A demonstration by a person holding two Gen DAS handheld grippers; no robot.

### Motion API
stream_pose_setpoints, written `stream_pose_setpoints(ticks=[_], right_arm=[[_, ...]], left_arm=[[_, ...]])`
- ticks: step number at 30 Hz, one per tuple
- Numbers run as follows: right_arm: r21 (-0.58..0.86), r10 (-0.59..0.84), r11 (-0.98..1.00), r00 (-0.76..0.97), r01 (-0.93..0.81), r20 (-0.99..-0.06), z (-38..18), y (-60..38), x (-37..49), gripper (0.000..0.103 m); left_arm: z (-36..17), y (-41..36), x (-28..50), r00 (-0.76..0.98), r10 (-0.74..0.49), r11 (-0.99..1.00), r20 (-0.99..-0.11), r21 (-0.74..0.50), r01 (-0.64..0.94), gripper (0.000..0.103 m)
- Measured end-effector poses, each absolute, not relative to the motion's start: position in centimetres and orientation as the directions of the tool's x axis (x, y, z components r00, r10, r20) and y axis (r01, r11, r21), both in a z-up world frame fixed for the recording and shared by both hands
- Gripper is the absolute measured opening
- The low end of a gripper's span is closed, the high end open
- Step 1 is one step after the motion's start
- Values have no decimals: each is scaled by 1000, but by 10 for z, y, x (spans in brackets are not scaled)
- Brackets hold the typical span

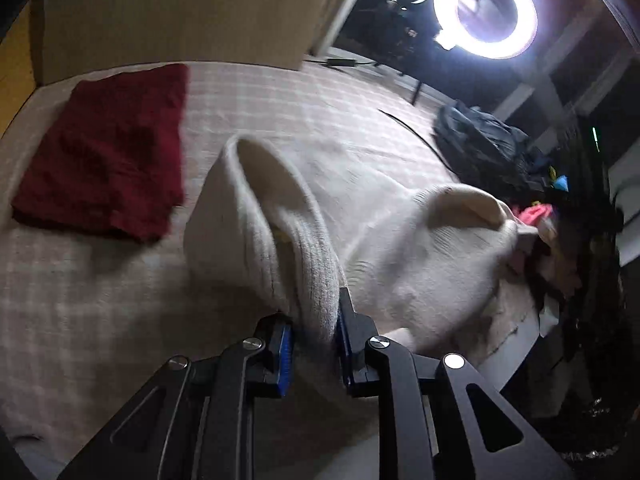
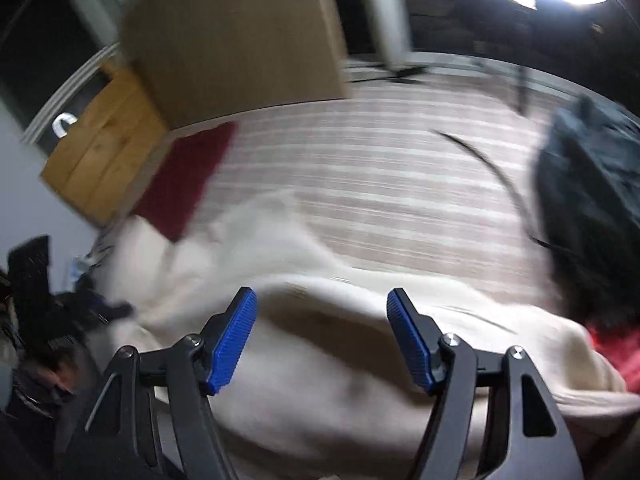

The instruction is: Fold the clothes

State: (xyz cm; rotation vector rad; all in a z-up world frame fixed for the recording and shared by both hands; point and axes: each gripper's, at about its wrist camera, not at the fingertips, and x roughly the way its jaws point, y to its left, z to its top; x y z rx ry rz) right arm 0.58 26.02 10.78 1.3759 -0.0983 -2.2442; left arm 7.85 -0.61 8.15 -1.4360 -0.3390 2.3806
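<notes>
Now the left gripper pinches the ribbed hem of a cream knit sweater above the checked bedspread; the right gripper hangs wide over it, holding nothing.

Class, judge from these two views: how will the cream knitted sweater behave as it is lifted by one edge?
Probably floppy: the cream sweater droops in a loop from the left gripper. Likely grippy, since its ribbed knit sits pinched between the pads. It may drag its crumpled remainder across the bed.

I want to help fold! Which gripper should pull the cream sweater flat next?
Left. The left gripper is already shut on the cream sweater at its ribbed edge. The right gripper is open above the cloth, holding nothing.
</notes>
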Motion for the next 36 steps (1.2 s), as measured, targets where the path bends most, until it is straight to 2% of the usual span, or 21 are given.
stream_pose_setpoints(ticks=[5,8,11,20,21,22,23,27,28,29,33,36], right_arm=[[328,-497,-809,-269,488,-825,115,190,1,67],[294,-473,-793,-236,534,-849,115,162,-4,67],[257,-425,-800,-208,543,-881,110,143,-13,67],[177,-279,-806,-99,564,-955,56,124,-15,67],[179,-281,-797,-92,577,-955,51,124,-12,65],[181,-283,-788,-86,589,-955,47,124,-10,41],[187,-292,-782,-85,594,-953,46,126,-9,6],[200,-346,-791,-152,578,-926,72,156,-2,7],[206,-357,-800,-170,564,-918,81,168,0,7],[223,-376,-813,-192,538,-907,93,185,3,7],[277,-412,-873,-301,401,-860,130,278,35,7],[273,-348,-931,-358,243,-867,134,359,77,7]], left_arm=[[81,50,87,-423,473,-876,-773,-360,-322,18],[76,88,91,-381,543,-823,-748,-382,-421,18],[72,116,98,-357,558,-795,-749,-360,-488,18],[65,136,106,-358,570,-769,-740,-327,-549,20],[66,133,108,-356,571,-770,-740,-332,-545,22],[68,128,109,-355,570,-774,-742,-338,-536,24],[70,122,110,-353,568,-777,-743,-343,-528,25],[88,86,117,-363,566,-791,-740,-365,-491,36],[95,72,119,-384,558,-802,-736,-358,-479,41],[102,58,120,-404,542,-815,-737,-344,-466,51],[119,15,106,-468,460,-868,-755,-272,-416,53],[122,2,74,-464,432,-878,-773,-244,-411,53]])
